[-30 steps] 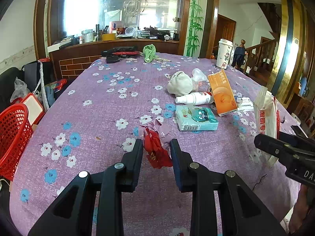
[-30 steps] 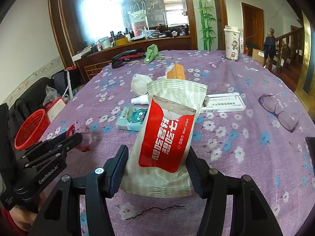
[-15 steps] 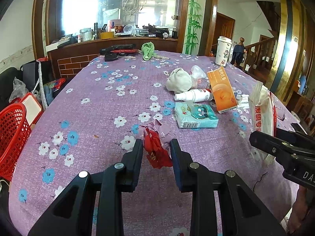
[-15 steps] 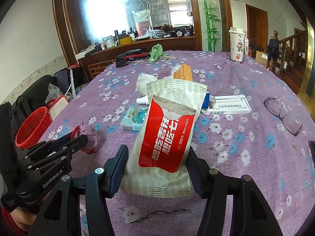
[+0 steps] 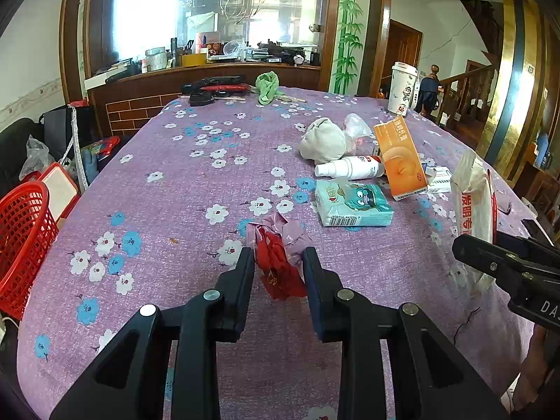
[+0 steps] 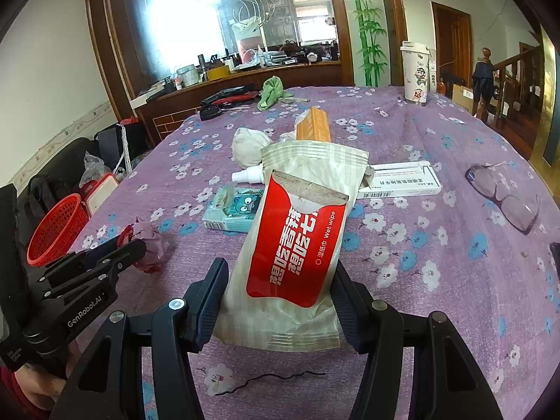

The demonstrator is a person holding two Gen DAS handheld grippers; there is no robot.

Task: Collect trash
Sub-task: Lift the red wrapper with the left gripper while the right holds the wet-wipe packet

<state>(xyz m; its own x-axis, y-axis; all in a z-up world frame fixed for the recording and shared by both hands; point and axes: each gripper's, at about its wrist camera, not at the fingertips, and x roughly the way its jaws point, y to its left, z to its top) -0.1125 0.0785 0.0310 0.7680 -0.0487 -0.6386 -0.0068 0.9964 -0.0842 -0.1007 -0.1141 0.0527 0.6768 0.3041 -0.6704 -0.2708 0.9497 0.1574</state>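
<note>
Left gripper: I have it pitched downward toward the tabletop, black jaws drawn in narrow and clamped on the crumpled red-and-pink wrapper, one pad against each side. Right gripper: I hold it at a similar downward pitch, jaws set considerably wider, pressed against both edges of the wet wipe pack, which stands upright between them. Relative position: the two grippers sit side by side, near each other but apart. Hand: part of the one carrying the left gripper shows at its handle in the right wrist view.
</note>
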